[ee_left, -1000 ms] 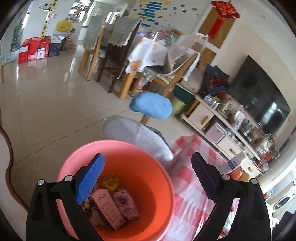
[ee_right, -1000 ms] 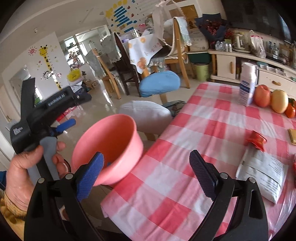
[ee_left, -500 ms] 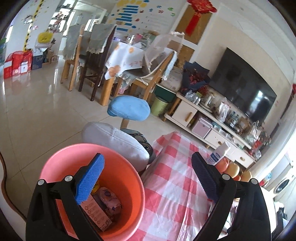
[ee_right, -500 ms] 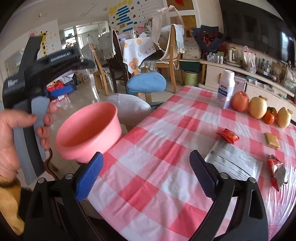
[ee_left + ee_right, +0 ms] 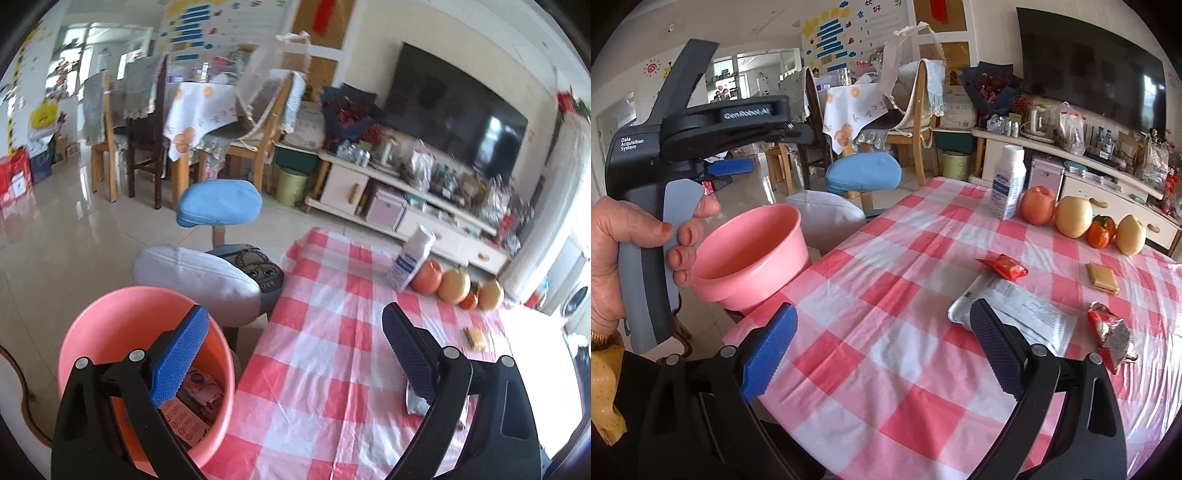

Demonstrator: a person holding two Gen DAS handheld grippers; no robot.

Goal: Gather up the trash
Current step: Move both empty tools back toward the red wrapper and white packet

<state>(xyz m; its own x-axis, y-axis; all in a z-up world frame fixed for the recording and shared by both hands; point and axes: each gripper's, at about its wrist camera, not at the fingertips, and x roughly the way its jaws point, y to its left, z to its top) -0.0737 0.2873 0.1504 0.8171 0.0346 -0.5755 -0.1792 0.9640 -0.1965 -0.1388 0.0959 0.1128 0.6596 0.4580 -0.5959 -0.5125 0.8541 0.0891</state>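
A pink bin (image 5: 110, 325) (image 5: 753, 254) stands at the left edge of the checked table (image 5: 332, 369) (image 5: 886, 332), with pink wrappers (image 5: 199, 395) inside. My left gripper (image 5: 295, 354) is open and empty, its left finger over the bin. My right gripper (image 5: 882, 350) is open and empty over the table. Trash on the cloth: a silver printed pouch (image 5: 1015, 314) (image 5: 415, 402), a red wrapper (image 5: 1004, 266), a torn red foil wrapper (image 5: 1110, 332), and a tan packet (image 5: 1102, 277) (image 5: 474, 338). A hand (image 5: 624, 258) holds the left gripper's handle (image 5: 646, 236).
A white bottle (image 5: 1008, 184) (image 5: 408, 260) and a row of fruit (image 5: 1075, 218) (image 5: 454, 286) stand at the table's far side. A grey cushion (image 5: 199, 280) and a blue stool (image 5: 218, 203) (image 5: 864, 173) are beside the bin. Behind are a TV cabinet (image 5: 406, 206) and dining chairs (image 5: 144, 125).
Both grippers have swung right, from the bin toward the table. More of the table's trash and fruit has come into view. Both stay open.
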